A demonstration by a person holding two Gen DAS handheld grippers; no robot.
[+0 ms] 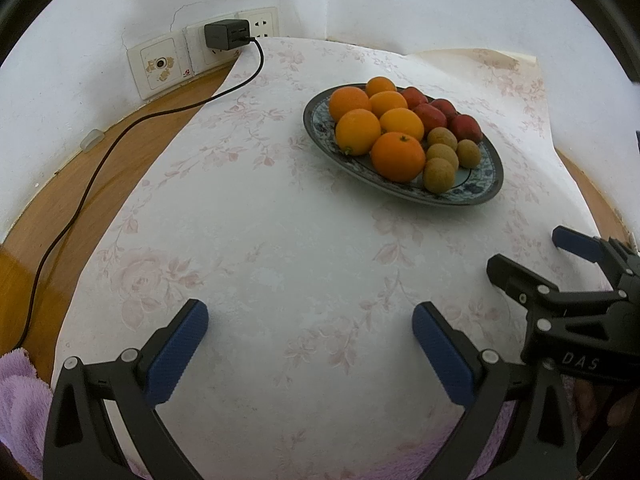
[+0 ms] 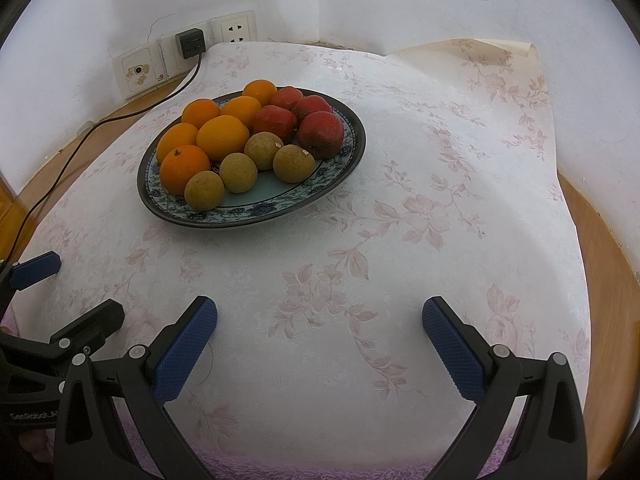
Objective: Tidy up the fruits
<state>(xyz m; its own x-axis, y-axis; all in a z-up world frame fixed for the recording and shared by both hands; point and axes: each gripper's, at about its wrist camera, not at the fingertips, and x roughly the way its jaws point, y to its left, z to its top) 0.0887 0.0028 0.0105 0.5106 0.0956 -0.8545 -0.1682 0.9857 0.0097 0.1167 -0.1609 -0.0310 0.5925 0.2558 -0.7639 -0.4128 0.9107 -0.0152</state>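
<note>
A blue-patterned plate (image 1: pixel 486 184) (image 2: pixel 256 212) on the floral cloth holds several oranges (image 1: pixel 398 156) (image 2: pixel 222 138), several red fruits (image 1: pixel 430 117) (image 2: pixel 320 134) and several small brown fruits (image 1: pixel 439 175) (image 2: pixel 238 172), grouped by kind. My left gripper (image 1: pixel 310 346) is open and empty, low over the cloth, well short of the plate. My right gripper (image 2: pixel 320 344) is open and empty, near the front of the cloth, right of the plate. Each gripper shows at the edge of the other's view, the right one (image 1: pixel 532 256) and the left one (image 2: pixel 80 284).
A black charger (image 1: pixel 226 34) (image 2: pixel 191 43) sits in wall sockets at the back left, its cable (image 1: pixel 100 168) trailing over the wooden table. A purple towel (image 1: pixel 20 392) lies at the near edge. White walls meet in a corner behind the plate.
</note>
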